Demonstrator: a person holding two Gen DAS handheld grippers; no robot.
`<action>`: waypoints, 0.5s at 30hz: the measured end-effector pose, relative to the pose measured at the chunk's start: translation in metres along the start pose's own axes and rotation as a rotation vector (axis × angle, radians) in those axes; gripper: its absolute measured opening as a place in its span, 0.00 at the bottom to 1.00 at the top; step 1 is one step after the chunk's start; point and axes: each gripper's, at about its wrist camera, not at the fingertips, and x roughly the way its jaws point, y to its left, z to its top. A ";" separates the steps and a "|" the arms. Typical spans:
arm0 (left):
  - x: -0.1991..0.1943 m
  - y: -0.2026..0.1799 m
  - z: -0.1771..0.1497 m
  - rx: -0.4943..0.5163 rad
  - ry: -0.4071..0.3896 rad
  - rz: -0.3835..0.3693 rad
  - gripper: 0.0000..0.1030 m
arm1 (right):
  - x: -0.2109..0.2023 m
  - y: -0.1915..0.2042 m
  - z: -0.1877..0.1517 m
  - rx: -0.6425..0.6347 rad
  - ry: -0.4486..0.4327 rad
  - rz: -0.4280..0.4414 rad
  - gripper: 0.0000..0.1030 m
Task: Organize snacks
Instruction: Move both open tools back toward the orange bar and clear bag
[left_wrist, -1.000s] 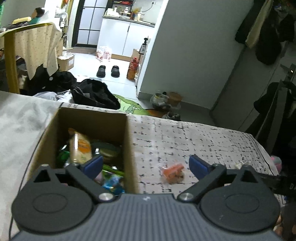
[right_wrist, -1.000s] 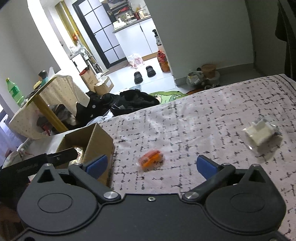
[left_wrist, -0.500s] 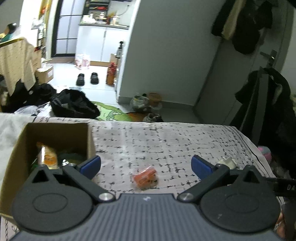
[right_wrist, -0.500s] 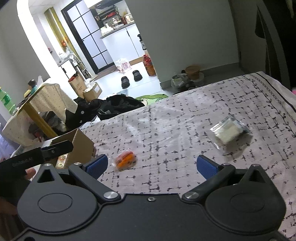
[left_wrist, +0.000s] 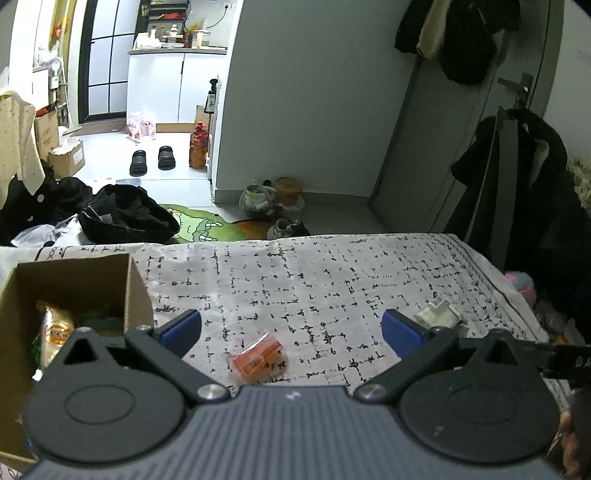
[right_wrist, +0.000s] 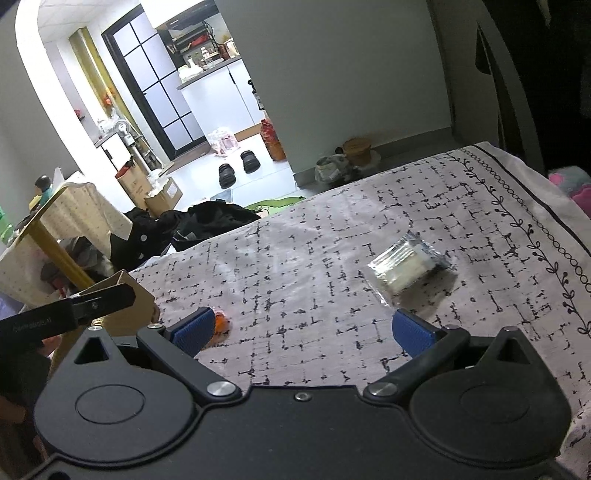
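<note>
From the left wrist camera, we see our left gripper (left_wrist: 291, 332) with its two blue fingers spread wide and nothing between them. The orange snack (left_wrist: 258, 357) lies on the patterned cloth (left_wrist: 332, 273), low in the gap between the fingers, near six o'clock. It looks small and light, in a thin crinkly wrapper. We think the wrapper is slippery and the inside may squash, so we should pinch it gently across its short middle, not by the loose ends. The cardboard box (left_wrist: 74, 273) sits at about nine o'clock with other snacks (left_wrist: 55, 328) already inside. The white snack (left_wrist: 437, 315) peeks out just behind the right finger, at about three o'clock.

From the right wrist camera, our right gripper (right_wrist: 303, 328) is also wide open and holds nothing. The white snack (right_wrist: 408, 267) lies on the cloth at about one o'clock, a little beyond the right finger. It is a flat clear packet with something pale inside. It may be soft or crumbly, though the view is too blurry to be sure. We should take it flat across the middle with a soft squeeze, because the shiny film could slide away. The orange snack (right_wrist: 220, 322) hides partly behind the left finger at about nine o'clock. A corner of the box (right_wrist: 122, 291) shows farther left.
</note>
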 end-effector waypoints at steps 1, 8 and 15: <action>0.003 -0.002 0.000 0.005 0.006 0.000 1.00 | 0.000 -0.002 0.000 0.004 0.003 -0.001 1.00; 0.023 -0.006 0.001 -0.022 0.057 -0.038 1.00 | 0.003 -0.019 0.001 0.022 -0.001 -0.017 1.00; 0.050 -0.008 -0.006 -0.019 0.090 0.003 0.99 | 0.014 -0.038 0.002 0.062 0.012 -0.030 1.00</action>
